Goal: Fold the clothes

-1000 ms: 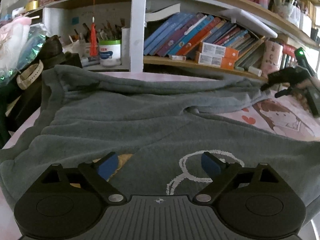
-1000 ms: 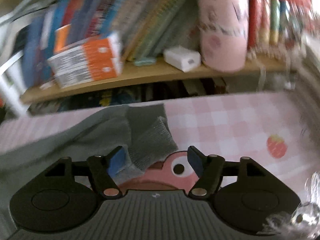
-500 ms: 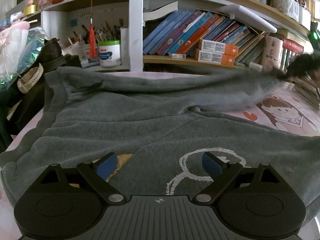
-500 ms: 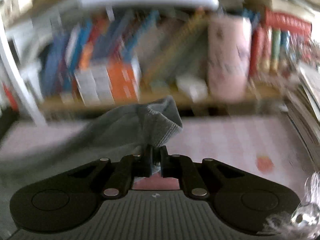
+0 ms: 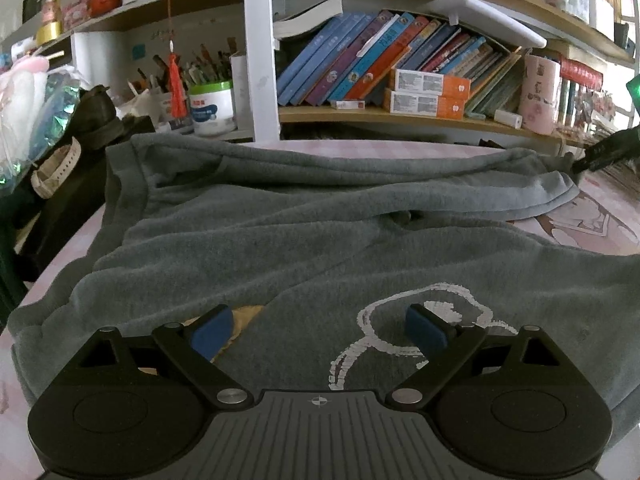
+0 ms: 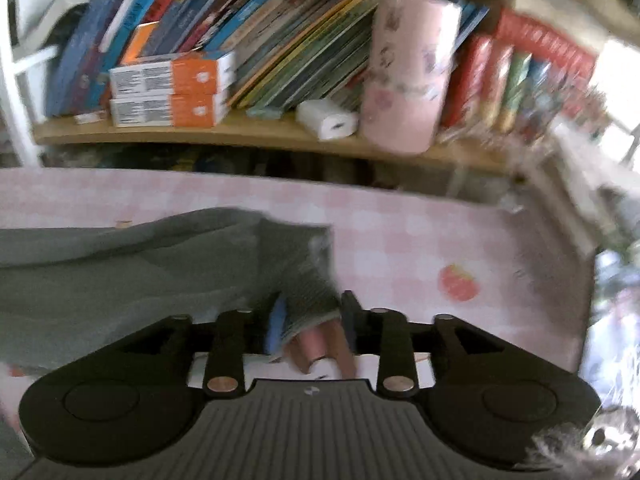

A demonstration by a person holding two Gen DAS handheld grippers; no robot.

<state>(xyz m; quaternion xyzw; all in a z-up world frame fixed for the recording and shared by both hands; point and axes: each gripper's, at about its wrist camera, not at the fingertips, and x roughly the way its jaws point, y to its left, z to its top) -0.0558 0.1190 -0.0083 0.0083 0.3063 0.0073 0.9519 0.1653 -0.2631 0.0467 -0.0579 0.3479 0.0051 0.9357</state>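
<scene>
I'm holding my left gripper (image 5: 320, 330) spread wide over the hem of the grey sweatshirt (image 5: 320, 232), which is lying flat across the pink checked cloth (image 6: 420, 232), with nothing between the pads. My right gripper (image 6: 312, 318) has just been opening; its jaws are standing partly apart with the ribbed cuff (image 6: 308, 300) of the sleeve lying loose between them, the sleeve stretching out towards the bookshelf (image 6: 240, 132).

No lettering can be read: the print on the orange-and-white boxes (image 5: 430, 92) and on the book spines (image 5: 360, 64) beside them is too small and blurred.
</scene>
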